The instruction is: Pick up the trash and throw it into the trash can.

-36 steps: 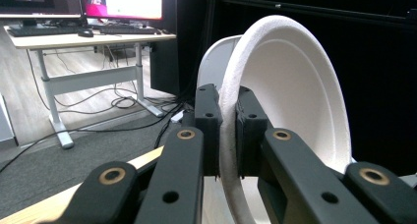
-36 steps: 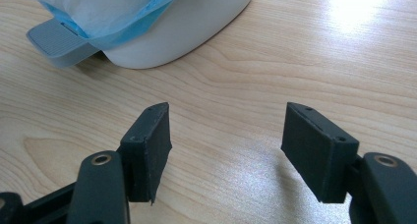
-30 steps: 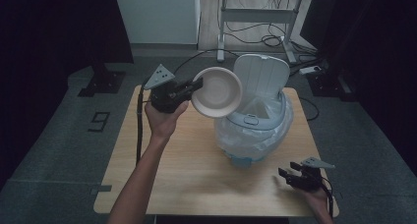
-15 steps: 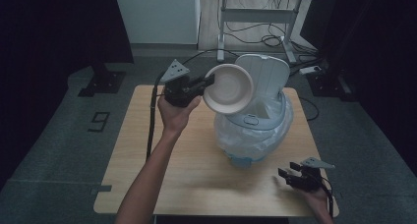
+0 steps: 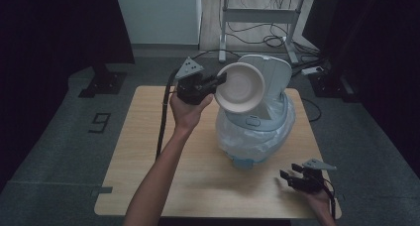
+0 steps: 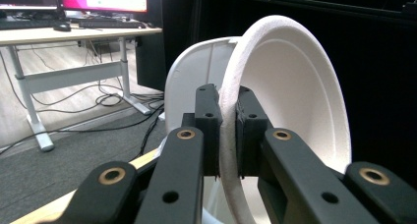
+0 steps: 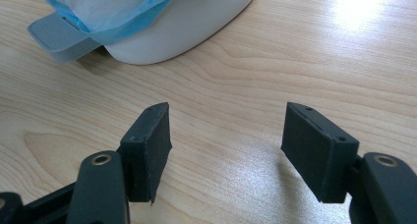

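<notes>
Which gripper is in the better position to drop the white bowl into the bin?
Left. The left gripper is shut on the white bowl beside the open bin. The right gripper is open, low near the table's corner.

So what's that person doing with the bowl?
The person's left claw is pinching a white foam bowl by its rim and holding it up on edge over a small pedal bin. The bin's lid is flipped up and a plastic bag lines it, so the bowl probably goes in there. The right claw sits open and empty near the table's front corner.
</notes>
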